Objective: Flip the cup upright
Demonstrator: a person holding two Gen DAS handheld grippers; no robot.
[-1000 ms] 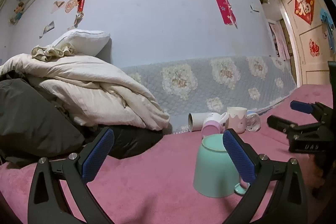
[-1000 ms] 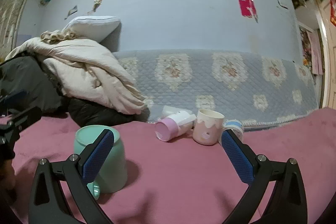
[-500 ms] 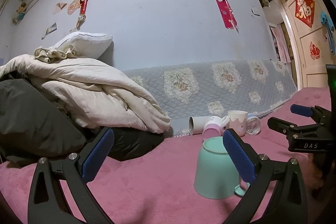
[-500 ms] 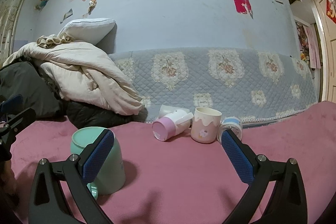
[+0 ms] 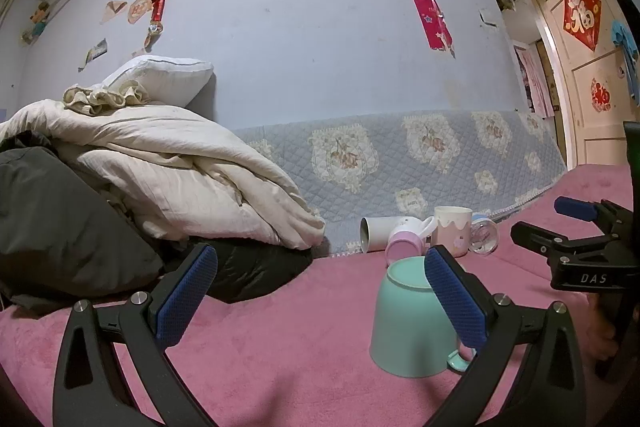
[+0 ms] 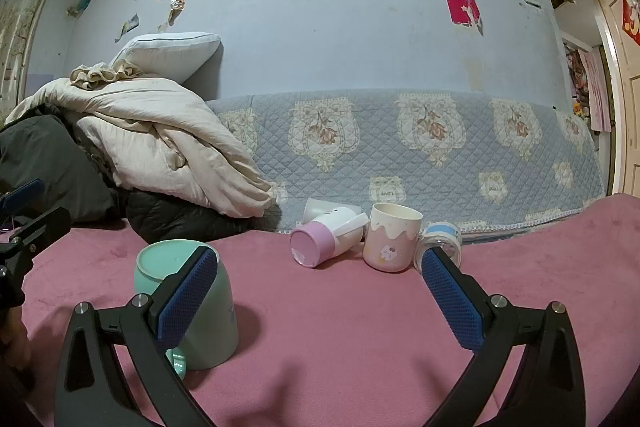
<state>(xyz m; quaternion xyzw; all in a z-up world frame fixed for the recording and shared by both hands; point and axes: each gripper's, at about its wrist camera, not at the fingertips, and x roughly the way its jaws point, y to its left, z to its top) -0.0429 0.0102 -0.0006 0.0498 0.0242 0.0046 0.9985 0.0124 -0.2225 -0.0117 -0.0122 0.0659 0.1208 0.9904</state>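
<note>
Nearest, the left tool [image 5: 320, 295] and right tool [image 6: 316, 297] both stand with jaws spread wide and nothing between them. Just beyond, the mint green cup [image 5: 410, 319] rests mouth-down on the pink bed cover [image 5: 280, 347], base uppermost, its handle [image 6: 178, 361] low at the near side; it lies toward the right of the left tool's view and the left of the right tool's. The step appears to be approach before grasp: next, one tool must centre on the cup wall, close, then rotate it. Farther back lie a pink cup [image 6: 320, 241], a cream mug [image 6: 392, 237] and folded bedding [image 5: 168, 163].
</note>
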